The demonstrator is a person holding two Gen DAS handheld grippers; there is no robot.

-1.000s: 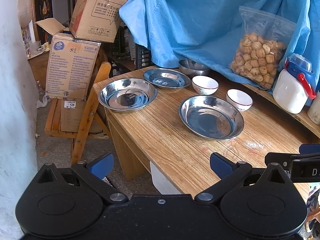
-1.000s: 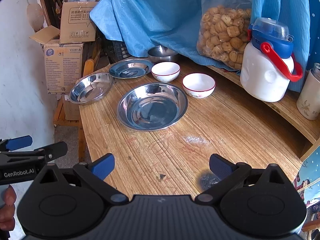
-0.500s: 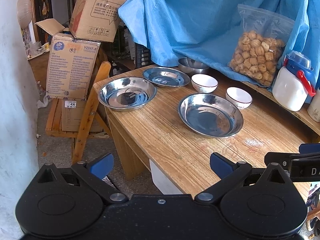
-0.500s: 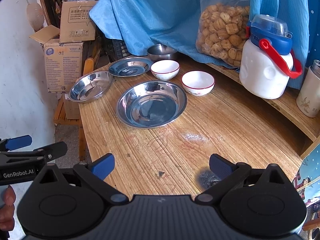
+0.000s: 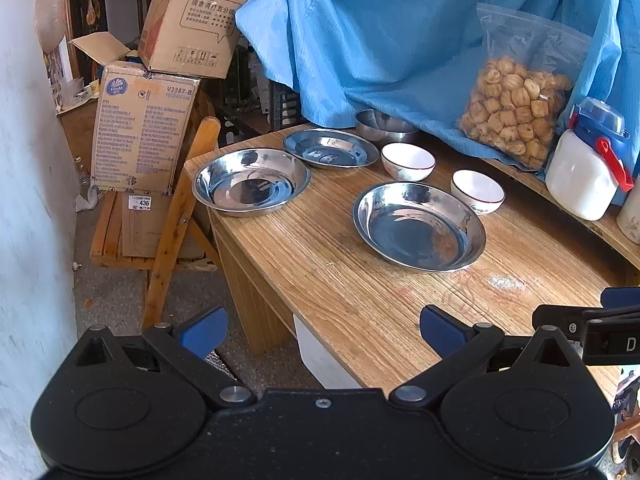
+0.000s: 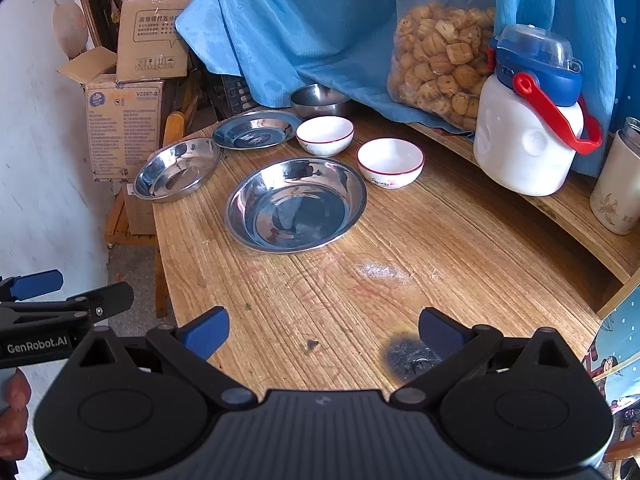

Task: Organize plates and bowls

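Note:
Three steel plates lie on the wooden table (image 6: pixel 440 240): a near one (image 6: pixel 296 204) (image 5: pixel 418 226), a left one (image 6: pixel 178 169) (image 5: pixel 251 181) by the table's corner, and a far one (image 6: pixel 256 129) (image 5: pixel 330 147). Two white bowls with red rims (image 6: pixel 325 134) (image 6: pixel 390 162) (image 5: pixel 407 161) (image 5: pixel 477 191) sit behind the near plate. A steel bowl (image 6: pixel 319 99) (image 5: pixel 385 126) stands at the back under the blue cloth. My left gripper (image 5: pixel 322 330) hovers open over the table's front left edge. My right gripper (image 6: pixel 322 330) is open above the near tabletop, holding nothing.
A blue cloth (image 6: pixel 320 20), a bag of biscuits (image 6: pixel 440 60) and a white jug with blue lid (image 6: pixel 528 136) line a raised shelf at the back right. Cardboard boxes (image 5: pixel 148 128) and a wooden folding chair (image 5: pixel 176 220) stand left of the table. A burn mark (image 6: pixel 408 356) marks the near tabletop.
Both grippers have drawn back slightly from the dishes, so the plates and bowls sit a little farther off. Both remain open and nothing on the table moved.

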